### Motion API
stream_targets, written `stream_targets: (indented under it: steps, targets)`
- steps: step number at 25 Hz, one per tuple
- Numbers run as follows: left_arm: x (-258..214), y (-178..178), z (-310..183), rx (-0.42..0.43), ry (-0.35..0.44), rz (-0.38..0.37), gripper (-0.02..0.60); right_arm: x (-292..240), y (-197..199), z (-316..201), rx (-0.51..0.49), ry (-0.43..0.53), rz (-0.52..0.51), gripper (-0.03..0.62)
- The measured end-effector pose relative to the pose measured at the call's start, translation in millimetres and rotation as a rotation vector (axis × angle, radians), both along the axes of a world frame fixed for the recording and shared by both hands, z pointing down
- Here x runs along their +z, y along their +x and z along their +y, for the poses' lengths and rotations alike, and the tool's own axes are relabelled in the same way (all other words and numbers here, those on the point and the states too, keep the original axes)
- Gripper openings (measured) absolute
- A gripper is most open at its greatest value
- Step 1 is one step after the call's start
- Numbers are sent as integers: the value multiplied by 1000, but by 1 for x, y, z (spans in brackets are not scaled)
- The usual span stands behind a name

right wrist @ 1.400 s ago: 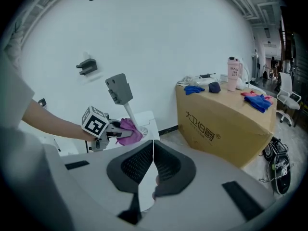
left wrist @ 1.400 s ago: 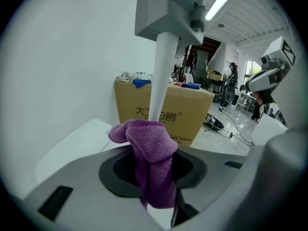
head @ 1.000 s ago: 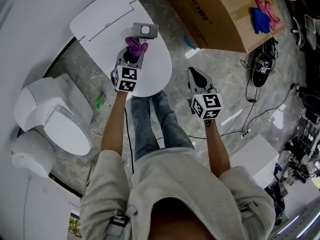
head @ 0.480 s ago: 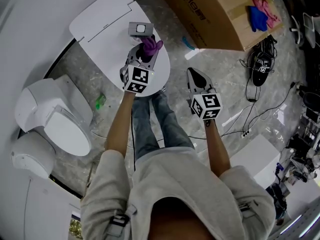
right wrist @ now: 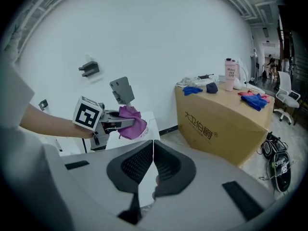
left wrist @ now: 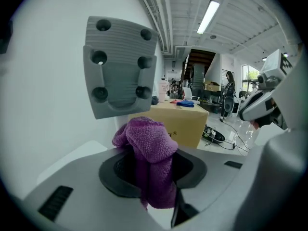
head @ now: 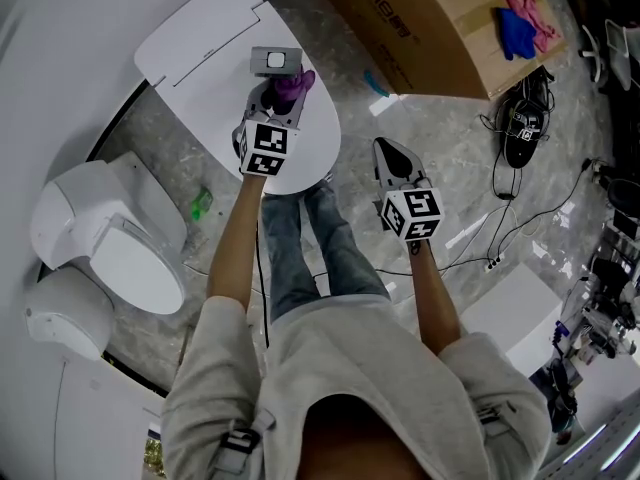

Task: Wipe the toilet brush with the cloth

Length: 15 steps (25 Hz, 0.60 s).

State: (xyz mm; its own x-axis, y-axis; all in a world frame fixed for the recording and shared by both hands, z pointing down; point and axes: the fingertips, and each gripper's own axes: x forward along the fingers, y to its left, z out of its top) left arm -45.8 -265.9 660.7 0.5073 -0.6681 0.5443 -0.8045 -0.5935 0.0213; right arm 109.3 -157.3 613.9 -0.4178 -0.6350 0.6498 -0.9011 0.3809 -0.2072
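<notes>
You stand over a white counter with a hand-held gripper in each hand. Your left hand-held gripper reaches out over the counter, clenched on a purple cloth. In the left gripper view the cloth is pinched between the two dark jaw pads, bunching up above them and hanging down below.

Just beyond the cloth a grey ribbed plate with round holes stands upright against the white wall. In the head view the plate sits at the tip of your left hand-held gripper, with the cloth right beside it. Whether they touch cannot be told.

Your right hand-held gripper hangs over the grey stone floor, off the counter's edge and well apart from the cloth. In the right gripper view its jaws are pressed together with nothing between them.

A cardboard box lies ahead to your right. A white toilet stands to your left, and a pair of shoes rests on the floor beyond the box.
</notes>
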Motion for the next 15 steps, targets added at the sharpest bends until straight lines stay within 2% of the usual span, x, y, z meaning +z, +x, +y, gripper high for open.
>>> stream_targets:
  steps: [15]
  targets:
    - [60,-25,-7,-41,-128,0,147,13,-7,-5,0,-32,19,32]
